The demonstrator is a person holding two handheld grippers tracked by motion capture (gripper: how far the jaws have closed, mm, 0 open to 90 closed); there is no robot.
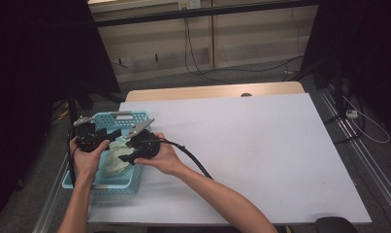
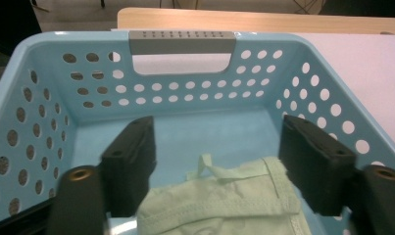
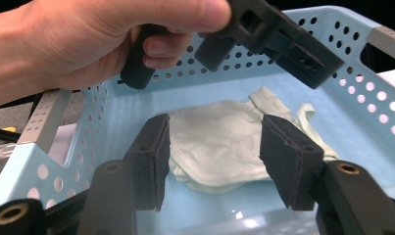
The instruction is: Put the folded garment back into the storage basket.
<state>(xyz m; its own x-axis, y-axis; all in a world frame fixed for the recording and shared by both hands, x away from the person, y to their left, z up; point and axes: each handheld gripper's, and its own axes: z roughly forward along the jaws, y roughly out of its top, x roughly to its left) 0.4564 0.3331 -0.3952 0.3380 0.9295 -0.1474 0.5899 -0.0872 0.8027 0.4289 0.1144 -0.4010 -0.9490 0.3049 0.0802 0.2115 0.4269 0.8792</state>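
Observation:
A light blue perforated basket (image 1: 113, 116) stands at the table's left edge, with a pale green cloth (image 1: 116, 158) crumpled on its floor. Both grippers hover over it. My left gripper (image 1: 113, 135) comes in from the left, my right gripper (image 1: 127, 150) from the right. In the left gripper view the left gripper (image 2: 217, 129) is open, and the cloth (image 2: 224, 200) lies below and between its jaws, untouched. In the right gripper view the right gripper (image 3: 215, 125) is open too, and the cloth (image 3: 214, 137) rests loose on the basket floor beyond it.
The basket's grey handle (image 2: 182, 41) is on its far wall. A white sheet (image 1: 261, 145) covers the table to the right of the basket. The right gripper's cable (image 1: 193, 160) trails across it. The person's left hand (image 3: 87, 39) is above the basket.

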